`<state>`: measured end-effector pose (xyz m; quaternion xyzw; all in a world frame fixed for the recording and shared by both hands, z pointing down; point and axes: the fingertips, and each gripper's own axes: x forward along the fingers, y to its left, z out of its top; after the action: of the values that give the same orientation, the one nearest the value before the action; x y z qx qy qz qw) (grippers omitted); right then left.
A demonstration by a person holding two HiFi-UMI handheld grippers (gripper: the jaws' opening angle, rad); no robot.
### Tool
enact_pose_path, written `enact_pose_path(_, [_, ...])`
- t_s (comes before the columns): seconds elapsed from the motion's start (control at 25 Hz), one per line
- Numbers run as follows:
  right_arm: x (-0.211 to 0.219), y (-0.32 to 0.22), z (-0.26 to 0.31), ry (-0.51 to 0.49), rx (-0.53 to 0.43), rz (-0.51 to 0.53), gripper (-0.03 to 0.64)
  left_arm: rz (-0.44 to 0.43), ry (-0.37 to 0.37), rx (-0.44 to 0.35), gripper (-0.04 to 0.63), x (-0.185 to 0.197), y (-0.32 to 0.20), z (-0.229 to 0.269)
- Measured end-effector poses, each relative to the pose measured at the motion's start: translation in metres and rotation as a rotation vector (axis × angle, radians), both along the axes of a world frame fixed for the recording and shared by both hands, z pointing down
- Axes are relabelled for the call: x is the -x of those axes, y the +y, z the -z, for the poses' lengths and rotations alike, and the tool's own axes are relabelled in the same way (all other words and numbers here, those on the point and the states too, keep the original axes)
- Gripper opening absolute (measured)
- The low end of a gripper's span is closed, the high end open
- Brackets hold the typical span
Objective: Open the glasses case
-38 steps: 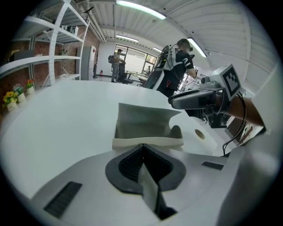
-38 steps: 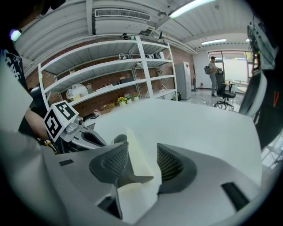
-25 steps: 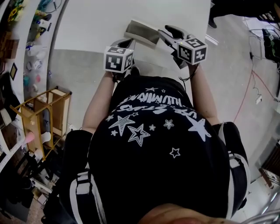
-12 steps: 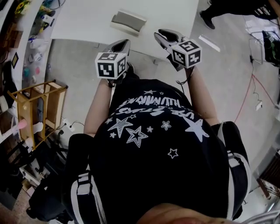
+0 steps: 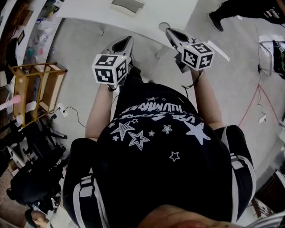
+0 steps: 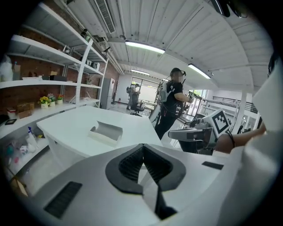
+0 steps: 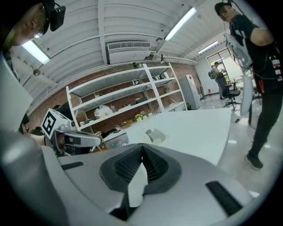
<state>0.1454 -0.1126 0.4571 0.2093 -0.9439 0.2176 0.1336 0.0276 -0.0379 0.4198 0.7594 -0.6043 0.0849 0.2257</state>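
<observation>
Grey fingers (image 6: pixel 128 164) pressed together, empty; draws left gripper (image 5: pixel 126 41), right gripper (image 5: pixel 172 32) back off tabletop (image 5: pixel 164 9), glasses case (image 5: pixel 128 5) left open: likely done.

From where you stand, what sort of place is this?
Probably a lab or workshop: white open shelves stocked with supplies along a brick wall, a big white worktable, strip lights overhead, and another person wearing a backpack.

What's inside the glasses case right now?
The glasses case lies open on the white table. Its pale curved lining shows and no glasses are visible in it, but the bottom of its tray is hidden from these angles.
</observation>
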Motion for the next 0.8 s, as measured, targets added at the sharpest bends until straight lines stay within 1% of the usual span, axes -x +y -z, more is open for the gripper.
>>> enact_pose_path(0.12, [-0.01, 0.023, 0.004, -0.027, 0.005, 0.029, 0.009, 0.026, 0.021, -0.027, 0.011, -0.014, 0.026, 0.009])
enact_pose_path(0.2, [-0.012, 0.038, 0.009, -0.034, -0.012, 0.053, 0.008, 0.036, 0.032, -0.045, 0.011, -0.02, 0.04, 0.015])
enact_pose_path(0.44, [0.003, 0.074, 0.023, -0.006, -0.129, 0.147, 0.009, 0.059, 0.034, -0.082, 0.011, -0.025, 0.071, 0.027])
enact_pose_path(0.56, [0.008, 0.084, 0.032, -0.013, -0.155, 0.158, 0.008, 0.069, 0.036, -0.096, 0.011, -0.023, 0.079, 0.033])
enact_pose_path(0.8, [0.006, 0.104, 0.039, -0.011, -0.163, 0.142, 0.008, 0.08, 0.05, -0.129, 0.011, -0.026, 0.107, 0.046])
